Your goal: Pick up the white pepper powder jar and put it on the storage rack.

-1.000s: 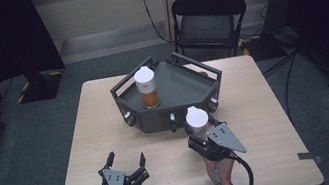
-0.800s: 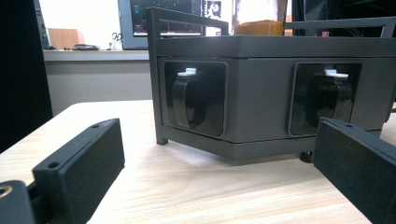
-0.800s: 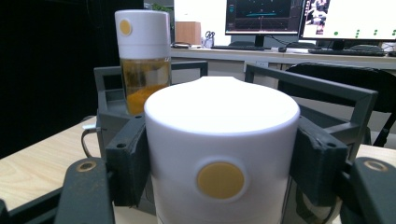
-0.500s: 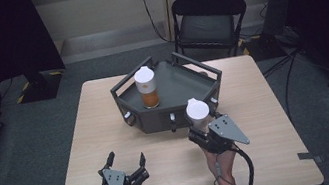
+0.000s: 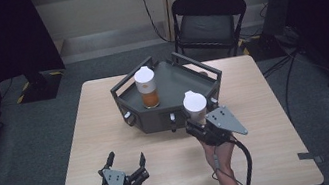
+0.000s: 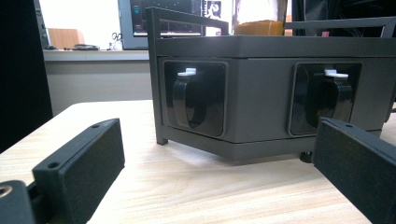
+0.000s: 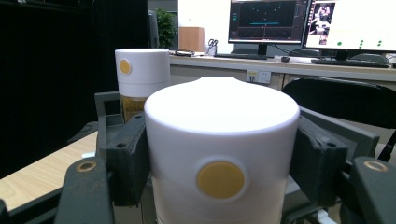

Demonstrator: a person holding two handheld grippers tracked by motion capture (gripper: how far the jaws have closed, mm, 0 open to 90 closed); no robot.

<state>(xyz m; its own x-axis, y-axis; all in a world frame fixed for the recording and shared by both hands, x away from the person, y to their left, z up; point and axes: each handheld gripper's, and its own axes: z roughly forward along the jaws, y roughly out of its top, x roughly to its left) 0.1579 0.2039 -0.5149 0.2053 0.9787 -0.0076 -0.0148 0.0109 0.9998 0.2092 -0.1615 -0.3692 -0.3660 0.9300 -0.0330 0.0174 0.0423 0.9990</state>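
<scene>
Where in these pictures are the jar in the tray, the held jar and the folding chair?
jar in the tray (image 5: 147,86), high view, white cap.
held jar (image 7: 220,144), right gripper view, white cap front.
folding chair (image 5: 206,25), high view, seat.

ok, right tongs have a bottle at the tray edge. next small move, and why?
Probably carry the bottle forward over the rail and set it in the tray beside the other bottle. The right tongs are shut on it at the tray's near edge; the left tongs rest open on the table.
</scene>
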